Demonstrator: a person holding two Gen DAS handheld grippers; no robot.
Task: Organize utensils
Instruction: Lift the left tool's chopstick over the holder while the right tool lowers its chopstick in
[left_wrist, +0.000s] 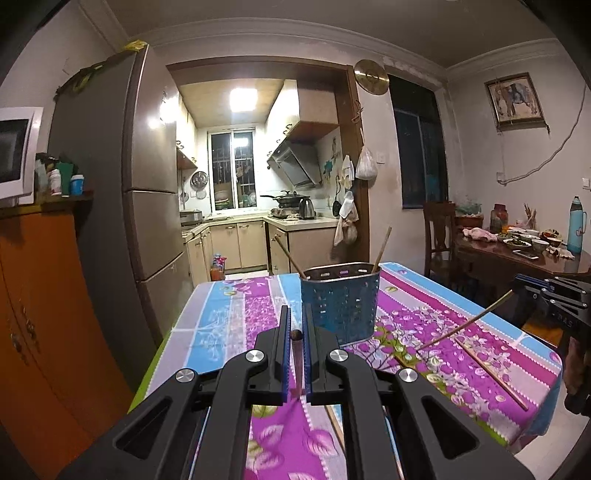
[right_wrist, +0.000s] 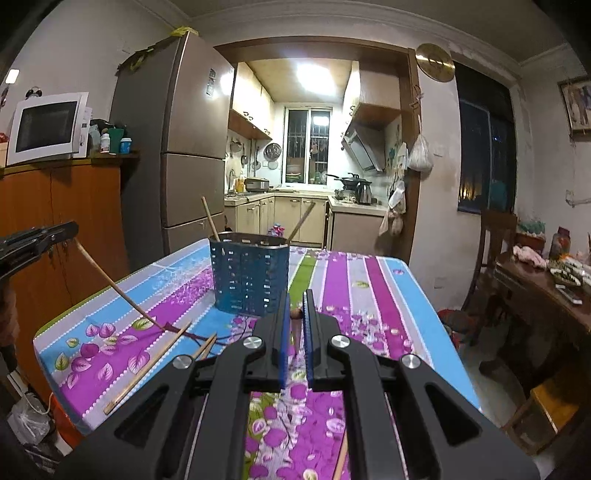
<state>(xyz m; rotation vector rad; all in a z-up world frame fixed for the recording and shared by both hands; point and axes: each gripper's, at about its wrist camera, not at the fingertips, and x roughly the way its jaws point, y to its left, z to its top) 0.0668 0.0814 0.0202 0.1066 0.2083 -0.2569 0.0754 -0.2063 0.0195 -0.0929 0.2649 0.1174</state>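
A blue perforated utensil holder (left_wrist: 340, 302) (right_wrist: 249, 280) stands on the floral tablecloth with two chopsticks leaning out of it. My left gripper (left_wrist: 296, 314) (right_wrist: 72, 230) is shut on a dark chopstick (left_wrist: 296, 362) (right_wrist: 118, 288), lifted above the table in front of the holder. My right gripper (right_wrist: 297, 300) (left_wrist: 519, 282) is shut on another chopstick (left_wrist: 465, 323) (right_wrist: 296, 332), whose lower end slopes down towards the cloth. Both grippers hover short of the holder, the left one to its left and the right one to its right. Loose chopsticks (left_wrist: 491, 373) (right_wrist: 147, 365) lie on the cloth.
The table (left_wrist: 221, 325) (right_wrist: 406, 288) ends in edges on both sides. A fridge (left_wrist: 110, 184) and an orange cabinet (left_wrist: 37, 314) stand to the left. A wooden dining table (left_wrist: 517, 258) with bowls and a chair (right_wrist: 491, 251) stand to the right. A kitchen lies beyond.
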